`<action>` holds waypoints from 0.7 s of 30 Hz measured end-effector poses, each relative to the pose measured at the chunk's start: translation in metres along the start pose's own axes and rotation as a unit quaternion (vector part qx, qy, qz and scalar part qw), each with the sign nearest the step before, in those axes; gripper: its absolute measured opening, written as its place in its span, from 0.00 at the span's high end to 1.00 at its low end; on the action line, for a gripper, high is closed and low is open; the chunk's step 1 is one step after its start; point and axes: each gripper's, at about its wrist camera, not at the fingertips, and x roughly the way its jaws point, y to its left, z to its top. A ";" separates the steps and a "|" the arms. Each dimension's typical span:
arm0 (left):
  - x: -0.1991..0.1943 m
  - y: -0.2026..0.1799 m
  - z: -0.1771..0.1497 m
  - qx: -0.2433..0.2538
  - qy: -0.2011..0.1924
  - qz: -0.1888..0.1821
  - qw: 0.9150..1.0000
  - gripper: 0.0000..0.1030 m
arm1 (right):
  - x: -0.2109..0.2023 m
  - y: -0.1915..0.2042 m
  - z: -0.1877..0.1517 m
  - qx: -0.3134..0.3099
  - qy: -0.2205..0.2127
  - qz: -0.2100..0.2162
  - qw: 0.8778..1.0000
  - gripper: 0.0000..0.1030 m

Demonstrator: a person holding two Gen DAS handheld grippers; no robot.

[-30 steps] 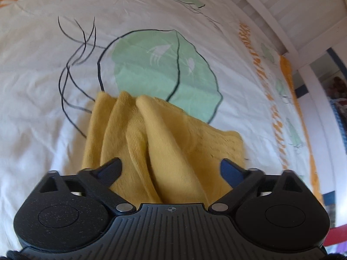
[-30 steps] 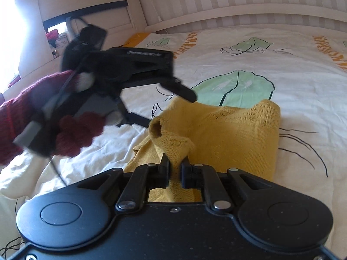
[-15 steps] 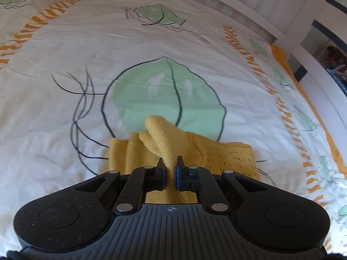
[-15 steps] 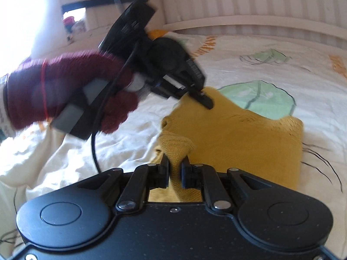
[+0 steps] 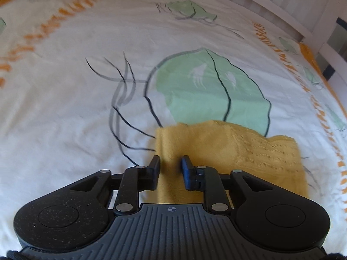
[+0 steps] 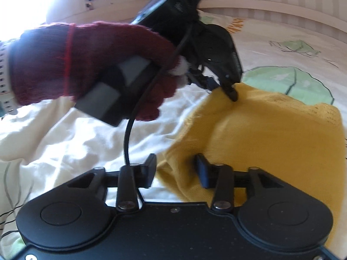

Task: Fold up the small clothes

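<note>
Yellow knit garment (image 5: 227,149) flat beneath both parted grippers' jaws.

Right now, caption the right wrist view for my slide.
Both grippers, right and left, open over the yellow knit garment.

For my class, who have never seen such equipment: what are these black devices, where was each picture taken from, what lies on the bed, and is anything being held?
There is no robot here. A person holds a two-finger tool in each hand, each carrying a camera looking along its fingers. One picture looks out from the left gripper, the other from the right gripper, which also sees the gloved left hand. A yellow knitted garment lies on a leaf-printed bedsheet. Both pairs of jaws stand apart with cloth between them, so nothing is gripped.
</note>
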 end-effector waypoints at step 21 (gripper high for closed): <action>-0.059 -0.019 -0.105 -0.007 0.022 -0.014 1.000 0.52 | -0.105 -0.030 -0.046 0.108 -0.005 -0.016 0.994 0.26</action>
